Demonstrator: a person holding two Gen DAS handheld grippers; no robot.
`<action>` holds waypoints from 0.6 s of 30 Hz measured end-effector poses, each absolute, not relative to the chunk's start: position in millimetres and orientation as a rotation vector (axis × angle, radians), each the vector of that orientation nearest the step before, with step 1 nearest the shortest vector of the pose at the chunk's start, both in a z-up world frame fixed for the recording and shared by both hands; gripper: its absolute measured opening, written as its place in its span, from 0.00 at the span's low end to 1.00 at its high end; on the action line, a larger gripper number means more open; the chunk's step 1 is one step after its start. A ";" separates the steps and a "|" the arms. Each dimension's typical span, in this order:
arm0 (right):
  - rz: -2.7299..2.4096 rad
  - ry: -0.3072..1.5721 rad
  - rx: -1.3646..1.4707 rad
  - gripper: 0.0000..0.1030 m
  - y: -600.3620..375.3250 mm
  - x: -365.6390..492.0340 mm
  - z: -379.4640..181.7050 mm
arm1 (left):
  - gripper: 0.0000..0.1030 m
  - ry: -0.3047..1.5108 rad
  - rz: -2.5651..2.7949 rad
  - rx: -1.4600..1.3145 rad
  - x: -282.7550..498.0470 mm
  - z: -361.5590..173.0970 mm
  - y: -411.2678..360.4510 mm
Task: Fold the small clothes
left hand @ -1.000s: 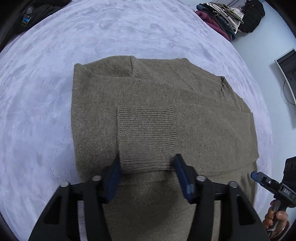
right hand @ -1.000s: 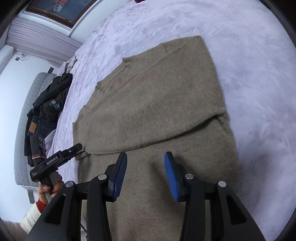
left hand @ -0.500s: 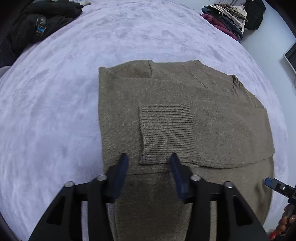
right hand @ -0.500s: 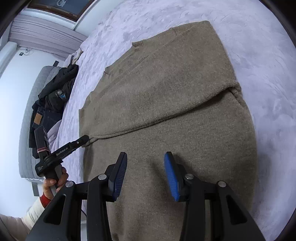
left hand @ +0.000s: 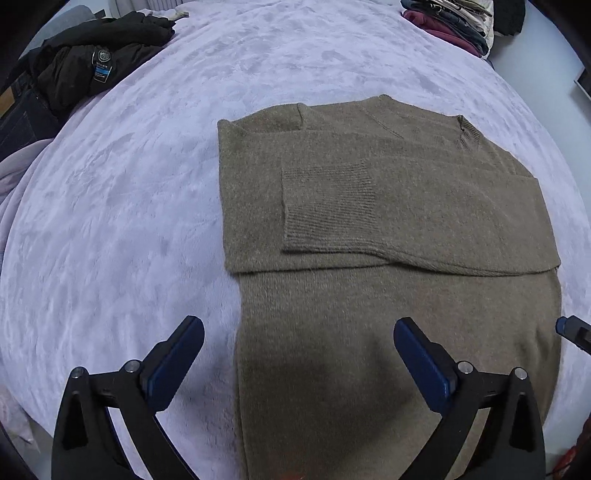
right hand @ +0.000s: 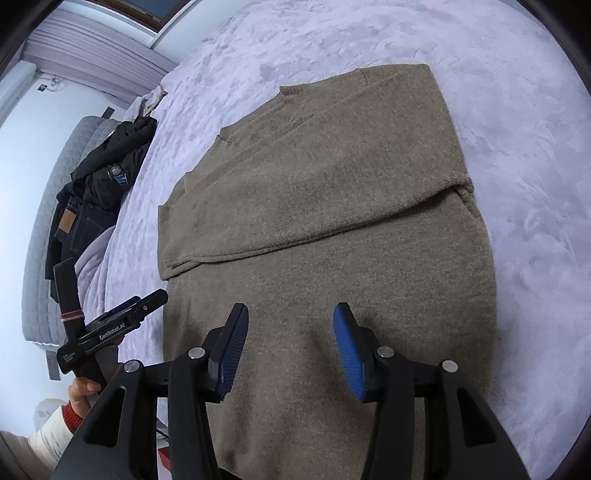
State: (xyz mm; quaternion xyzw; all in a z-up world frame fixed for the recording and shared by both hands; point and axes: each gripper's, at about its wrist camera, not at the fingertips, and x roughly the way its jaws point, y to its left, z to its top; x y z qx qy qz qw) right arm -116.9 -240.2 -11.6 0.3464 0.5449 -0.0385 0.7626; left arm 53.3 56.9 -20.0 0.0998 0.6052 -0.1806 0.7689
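The bed (left hand: pixel 147 221) carries the sweater (left hand: pixel 388 295), which lies flat ahead of and under both grippers. Both sleeves are folded across the chest, cuff (left hand: pixel 328 206) on top; folding the body is judged to remain. The left gripper (left hand: pixel 299 354) is spread wide, empty. The right gripper (right hand: pixel 291 339) is spread, empty. No containers are visible.

Lilac plush bedspread (left hand: pixel 147 206) spans beneath the fingers; black jacket (left hand: pixel 99 59) heaped far ahead-left. Stacked folded clothes (left hand: pixel 454 22) far ahead-right; grey quilted headboard (right hand: pixel 48 206) left.
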 end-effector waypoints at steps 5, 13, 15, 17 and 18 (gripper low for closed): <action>-0.137 1.204 0.684 0.71 -236.1 -121.0 4.1 | 1.00 1.353 -0.369 0.265 36.6 -13.6 56.5; -0.219 1.279 0.543 0.79 -226.8 -136.4 27.5 | 1.00 1.388 -0.304 0.237 37.7 -3.3 71.7; -0.221 1.283 0.585 0.79 -228.5 -142.6 30.3 | 1.00 1.374 -0.258 0.190 57.2 -7.3 76.5; -0.230 1.282 0.593 0.79 -227.7 -148.6 33.5 | 1.00 1.366 -0.226 0.127 79.7 -14.3 78.3; -0.233 1.285 0.595 0.79 -227.7 -151.3 34.8 | 1.00 1.358 -0.213 0.107 90.4 -18.7 76.6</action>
